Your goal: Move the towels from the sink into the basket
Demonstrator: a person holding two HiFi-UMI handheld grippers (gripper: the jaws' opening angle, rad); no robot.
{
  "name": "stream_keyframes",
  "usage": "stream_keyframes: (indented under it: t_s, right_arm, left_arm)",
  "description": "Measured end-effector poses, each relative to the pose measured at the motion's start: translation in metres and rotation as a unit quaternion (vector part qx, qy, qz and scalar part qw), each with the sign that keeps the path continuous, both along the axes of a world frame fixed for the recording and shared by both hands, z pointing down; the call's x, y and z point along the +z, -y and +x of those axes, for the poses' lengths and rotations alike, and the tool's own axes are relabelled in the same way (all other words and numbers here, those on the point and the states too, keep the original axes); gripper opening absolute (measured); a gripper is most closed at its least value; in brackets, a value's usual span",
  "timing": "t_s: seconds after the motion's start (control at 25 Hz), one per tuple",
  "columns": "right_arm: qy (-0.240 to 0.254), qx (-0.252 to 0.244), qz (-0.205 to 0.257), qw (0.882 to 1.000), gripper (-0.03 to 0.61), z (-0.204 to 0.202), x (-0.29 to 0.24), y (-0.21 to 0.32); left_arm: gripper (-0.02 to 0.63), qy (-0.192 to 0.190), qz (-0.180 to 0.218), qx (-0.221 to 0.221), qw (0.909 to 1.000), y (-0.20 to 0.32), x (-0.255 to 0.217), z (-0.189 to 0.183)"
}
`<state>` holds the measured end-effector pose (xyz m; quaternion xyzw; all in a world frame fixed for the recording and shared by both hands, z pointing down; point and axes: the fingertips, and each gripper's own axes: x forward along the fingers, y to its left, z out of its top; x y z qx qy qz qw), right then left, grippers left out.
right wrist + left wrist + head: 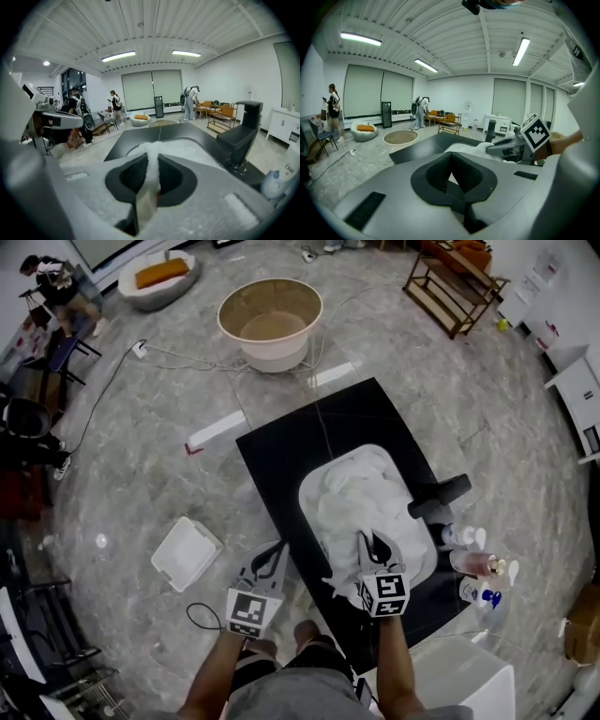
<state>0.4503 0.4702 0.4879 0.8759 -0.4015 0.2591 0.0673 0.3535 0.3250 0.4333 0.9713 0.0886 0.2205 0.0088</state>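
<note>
1. Between the jaws of my right claw (153, 174) a fold of white towel (149, 154) is pinched tight, the pads pressing on it from both sides.
2. Seen from my head, that right claw (371, 542) hangs over the near end of the sink (306, 505), and the gripped towel runs from it to the heap.
3. Filling the sink, the rest of the towels (361, 486) lie in one crumpled white pile.
4. My left claw (451, 176) is off to the left of the sink, over the counter's near edge. Its jaws are drawn together at the tips with nothing between them. The head view shows the left claw (277, 553) clear of the cloth.
5. A black counter (281, 451) surrounds the sink. A black faucet (439, 498) stands at its right side, with bottles (475, 565) just beside it.
6. Past the counter's far end, well apart from the sink, the round pale basket (272, 354) sits on the grey floor (159, 446).
</note>
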Motion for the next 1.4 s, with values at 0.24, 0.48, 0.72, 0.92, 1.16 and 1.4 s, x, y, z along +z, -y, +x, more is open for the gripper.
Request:
stream_keyframes:
  t_s: [0.24,0.48,0.72,0.92,1.16,1.4]
  right_arm:
    - [-0.058,0.017,0.034,0.998,0.041,-0.009,-0.075,-0.008]
    - [-0.125,0.013,0.069,0.99,0.04,-0.024,-0.16,0.001]
    - [-0.181,0.007,0.11,0.977,0.04,-0.045,-0.244,0.025]
    - [-0.221,-0.016,0.133,0.966,0.04,-0.075,-0.292,0.058]
    - [-0.248,-0.058,0.165,0.953,0.04,-0.118,-0.328,0.121]
    - [-0.258,-0.105,0.202,0.939,0.041,-0.161,-0.352,0.192]
  left_arm:
    - [0.009,-0.04,0.017,-0.009,0.999,0.008,-0.051,-0.014]
    - [0.009,-0.087,0.036,-0.01,0.9955,0.021,-0.104,-0.031]
    - [0.009,-0.132,0.052,-0.012,0.9899,0.04,-0.154,-0.055]
    - [0.009,-0.166,0.067,-0.034,0.9833,0.072,-0.192,-0.085]
    - [0.009,-0.186,0.082,-0.077,0.9761,0.127,-0.215,-0.132]
    - [0.009,-0.192,0.101,-0.129,0.9677,0.191,-0.227,-0.185]
